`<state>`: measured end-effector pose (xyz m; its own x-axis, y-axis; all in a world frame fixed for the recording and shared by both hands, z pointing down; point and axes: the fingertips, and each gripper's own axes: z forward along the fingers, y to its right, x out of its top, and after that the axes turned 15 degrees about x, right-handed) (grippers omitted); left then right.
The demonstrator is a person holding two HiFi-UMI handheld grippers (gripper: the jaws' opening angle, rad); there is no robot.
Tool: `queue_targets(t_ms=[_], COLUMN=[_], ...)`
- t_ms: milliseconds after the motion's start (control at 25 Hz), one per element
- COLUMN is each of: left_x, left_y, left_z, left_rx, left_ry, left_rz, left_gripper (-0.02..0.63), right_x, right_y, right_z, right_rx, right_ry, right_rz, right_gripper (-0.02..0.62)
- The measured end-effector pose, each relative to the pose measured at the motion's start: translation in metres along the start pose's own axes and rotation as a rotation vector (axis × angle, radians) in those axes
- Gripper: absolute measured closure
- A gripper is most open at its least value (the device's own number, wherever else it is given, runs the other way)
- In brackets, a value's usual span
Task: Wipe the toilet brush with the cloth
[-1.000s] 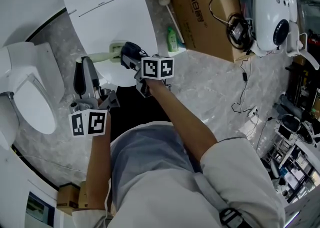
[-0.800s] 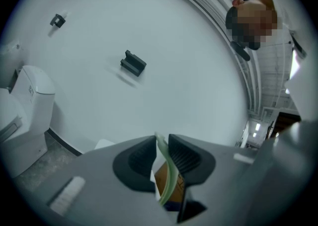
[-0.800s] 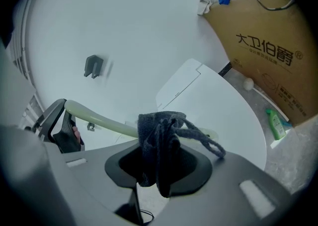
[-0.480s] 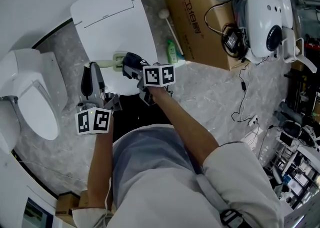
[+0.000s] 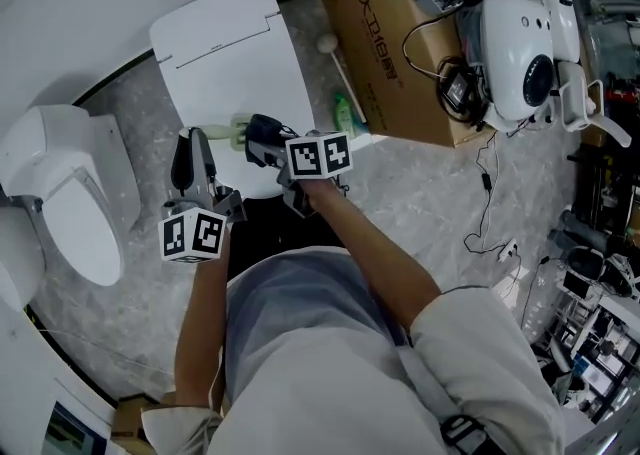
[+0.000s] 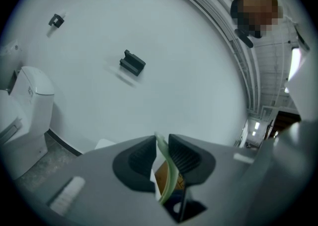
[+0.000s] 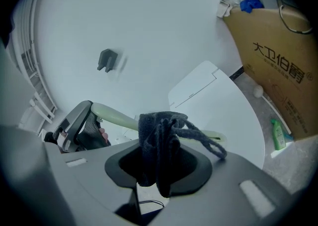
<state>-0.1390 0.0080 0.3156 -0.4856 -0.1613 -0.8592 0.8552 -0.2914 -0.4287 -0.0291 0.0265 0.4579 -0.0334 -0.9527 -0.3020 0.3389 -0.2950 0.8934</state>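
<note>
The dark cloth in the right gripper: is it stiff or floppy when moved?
Probably floppy: the cloth bunches in folds in the right gripper, and a loop droops sideways. Likely light, and grippy rather than slippery, given its fuzzy weave.

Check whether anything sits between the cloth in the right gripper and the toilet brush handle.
Nothing visible does. The right gripper is shut on the dark cloth, which sits right at the pale green brush handle with no gap showing. The left gripper clamps the handle further along.
</note>
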Motion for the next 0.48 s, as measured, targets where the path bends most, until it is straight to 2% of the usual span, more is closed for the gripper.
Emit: queue_targets(t_ms=[480], left_x=[0.002], left_y=[-0.005], left_z=[-0.007], left_rx=[-0.015], left_ry=[-0.021], left_rz=[0.008], left_gripper=[0.606], right_x=[0.009], right_y=[-0.045], right_z=[-0.002], right_rx=[0.017], right_ry=[-0.05], right_rz=[-0.082], right_gripper=[0.486])
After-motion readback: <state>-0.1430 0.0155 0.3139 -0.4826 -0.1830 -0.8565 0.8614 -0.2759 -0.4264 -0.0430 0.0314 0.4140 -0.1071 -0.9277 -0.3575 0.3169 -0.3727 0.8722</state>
